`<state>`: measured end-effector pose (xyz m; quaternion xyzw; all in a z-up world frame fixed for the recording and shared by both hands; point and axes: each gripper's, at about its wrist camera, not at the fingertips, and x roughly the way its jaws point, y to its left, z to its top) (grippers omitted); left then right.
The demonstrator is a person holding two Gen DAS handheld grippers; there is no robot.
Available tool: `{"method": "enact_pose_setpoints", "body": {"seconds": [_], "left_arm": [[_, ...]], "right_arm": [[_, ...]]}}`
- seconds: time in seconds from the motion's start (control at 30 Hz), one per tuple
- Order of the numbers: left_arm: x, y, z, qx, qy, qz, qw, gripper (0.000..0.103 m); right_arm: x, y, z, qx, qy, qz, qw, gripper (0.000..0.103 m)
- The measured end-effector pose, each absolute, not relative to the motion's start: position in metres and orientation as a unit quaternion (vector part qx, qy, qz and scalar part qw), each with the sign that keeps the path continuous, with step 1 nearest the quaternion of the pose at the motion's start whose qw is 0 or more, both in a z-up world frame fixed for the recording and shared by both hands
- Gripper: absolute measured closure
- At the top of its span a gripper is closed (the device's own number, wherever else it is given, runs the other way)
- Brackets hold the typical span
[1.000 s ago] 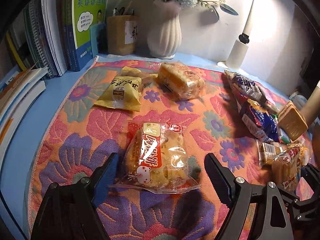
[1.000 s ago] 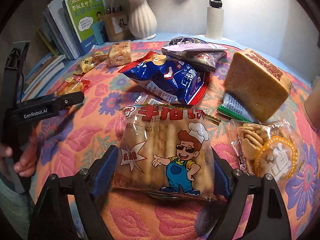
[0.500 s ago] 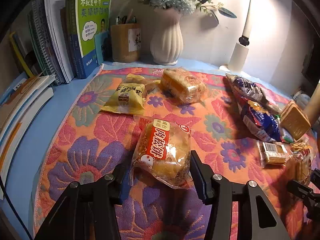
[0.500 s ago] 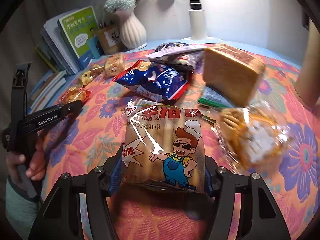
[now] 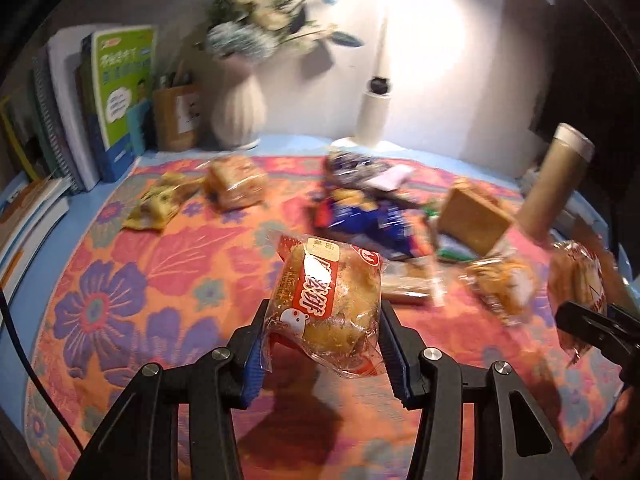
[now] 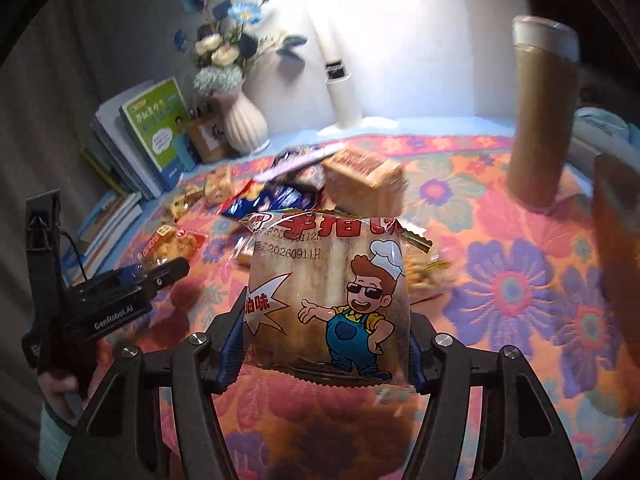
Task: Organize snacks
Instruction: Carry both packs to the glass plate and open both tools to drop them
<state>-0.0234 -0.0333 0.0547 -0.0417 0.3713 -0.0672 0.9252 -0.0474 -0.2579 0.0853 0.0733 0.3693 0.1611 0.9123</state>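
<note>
My left gripper (image 5: 324, 344) is shut on a clear-wrapped pastry with a red label (image 5: 328, 300) and holds it above the flowered cloth (image 5: 140, 280). My right gripper (image 6: 326, 344) is shut on a finger-biscuit packet with a cartoon chef (image 6: 328, 296), also lifted off the cloth. The left gripper (image 6: 160, 276) with its pastry (image 6: 172, 246) shows in the right wrist view; the right gripper's packet (image 5: 576, 280) shows at the right of the left wrist view. On the cloth lie a blue chip bag (image 5: 368, 216), a brown bread loaf (image 5: 476, 220), a yellow packet (image 5: 160, 204) and a wrapped cake (image 5: 236, 184).
A white vase of flowers (image 5: 240, 116), a pen holder (image 5: 176, 120), upright books (image 5: 116, 100) and a lamp base (image 5: 374, 116) stand along the back. A tall brown tube with a white cap (image 6: 540, 120) stands at the right. A cookie packet (image 5: 500, 288) lies near it.
Both grippers have lifted their packets off the cloth and tilted up, so more of the wall shows. The left gripper has closed tighter on the pastry and swung right.
</note>
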Motion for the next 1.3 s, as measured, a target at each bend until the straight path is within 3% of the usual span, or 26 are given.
{"method": "enact_pose_setpoints", "body": {"seconds": [0.5,0.83,1.2,1.27,1.3], "left_arm": [[-0.036,-0.218,0.155,0.007,0.31,-0.243,0.919,0.055],[-0.02,-0.343,0.154,0.067,0.324,-0.312,0.891,0.055],[-0.008,-0.404,0.133,0.088,0.348,-0.331,0.873,0.054],[-0.005,-0.408,0.131,0.085,0.349,-0.335,0.871,0.05],[-0.004,-0.409,0.132,0.084,0.347,-0.333,0.872,0.042]], "right_arm": [[-0.086,-0.434,0.136,0.158,0.289,0.011,0.944,0.041],[-0.115,-0.526,0.13,0.188,0.286,-0.085,0.936,0.041],[-0.109,-0.543,0.102,0.201,0.333,-0.087,0.917,0.039],[-0.109,-0.546,0.102,0.203,0.335,-0.09,0.916,0.039],[-0.109,-0.547,0.102,0.208,0.336,-0.091,0.914,0.038]]}}
